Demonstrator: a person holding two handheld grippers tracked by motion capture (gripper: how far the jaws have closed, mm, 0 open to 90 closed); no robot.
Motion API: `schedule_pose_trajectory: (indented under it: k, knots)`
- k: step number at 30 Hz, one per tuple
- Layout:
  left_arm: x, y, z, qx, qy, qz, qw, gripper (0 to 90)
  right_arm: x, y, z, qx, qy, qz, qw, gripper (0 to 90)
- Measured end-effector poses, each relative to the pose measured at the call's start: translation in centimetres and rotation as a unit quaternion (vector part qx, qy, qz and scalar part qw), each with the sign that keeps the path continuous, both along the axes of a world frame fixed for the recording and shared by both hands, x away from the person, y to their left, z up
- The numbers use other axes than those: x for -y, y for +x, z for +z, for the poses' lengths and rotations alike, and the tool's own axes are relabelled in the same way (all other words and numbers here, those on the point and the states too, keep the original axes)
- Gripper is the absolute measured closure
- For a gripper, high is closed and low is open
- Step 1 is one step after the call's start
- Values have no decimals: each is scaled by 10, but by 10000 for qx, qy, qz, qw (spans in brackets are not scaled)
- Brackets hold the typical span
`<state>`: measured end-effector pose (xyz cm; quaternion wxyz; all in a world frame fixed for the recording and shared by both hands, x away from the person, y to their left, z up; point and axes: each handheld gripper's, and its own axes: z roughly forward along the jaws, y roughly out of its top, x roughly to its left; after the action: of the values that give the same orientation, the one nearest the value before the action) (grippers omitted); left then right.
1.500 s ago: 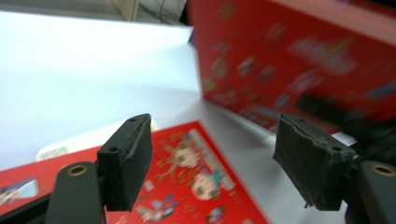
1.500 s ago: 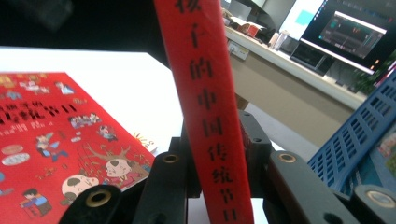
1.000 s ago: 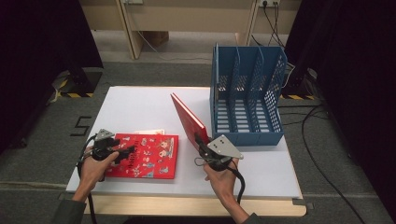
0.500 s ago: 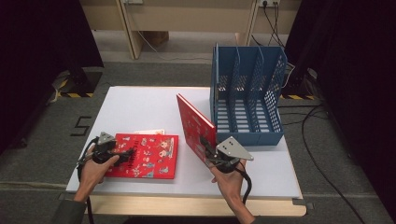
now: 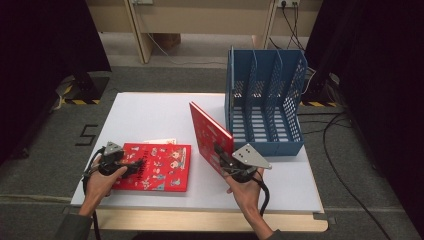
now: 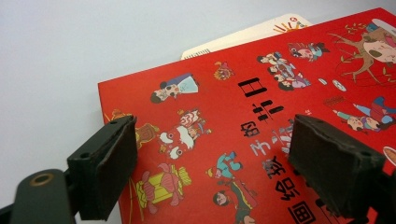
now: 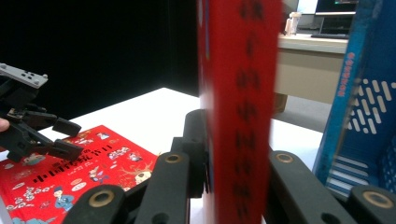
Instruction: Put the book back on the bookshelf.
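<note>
The right tongs [image 5: 223, 159] pinch the lower edge of a red book [image 5: 210, 136], which stands upright on the bench [image 5: 150, 112] just beside the blue rack [image 5: 265, 100]; their jaws have just been opening a little. The left tongs [image 5: 131, 166] are spread wide above a flat book [image 5: 160, 167], not gripping it.

— Surface? White rectangular table [image 5: 150, 115], grey carpet floor [image 5: 170, 80] around it.
— Beyond? Pale wooden desk legs [image 5: 137, 30], black cables [image 5: 345, 145] trailing, dark curtains [image 5: 45, 40].
</note>
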<state>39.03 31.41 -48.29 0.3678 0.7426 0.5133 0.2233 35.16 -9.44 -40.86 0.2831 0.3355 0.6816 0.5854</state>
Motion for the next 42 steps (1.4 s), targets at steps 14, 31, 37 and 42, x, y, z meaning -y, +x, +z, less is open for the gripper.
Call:
schedule_pose_trajectory:
  k: [14, 31, 37, 42]
  knots:
    - [0, 0, -1, 15, -21, 2, 10000, 143, 4, 6, -3, 263, 88, 28, 9996, 745]
    - [0, 1, -2, 63, -45, -11, 10000, 142, -3, 13, -4, 487, 95, 219, 9985, 797]
    - [-1, 1, -2, 61, -51, -15, 10000, 143, -1, 13, 0, 286, 125, 296, 9991, 799]
    - [-1, 1, -2, 63, -54, -12, 10000, 144, 10, 13, 4, 94, 444, 371, 9983, 800]
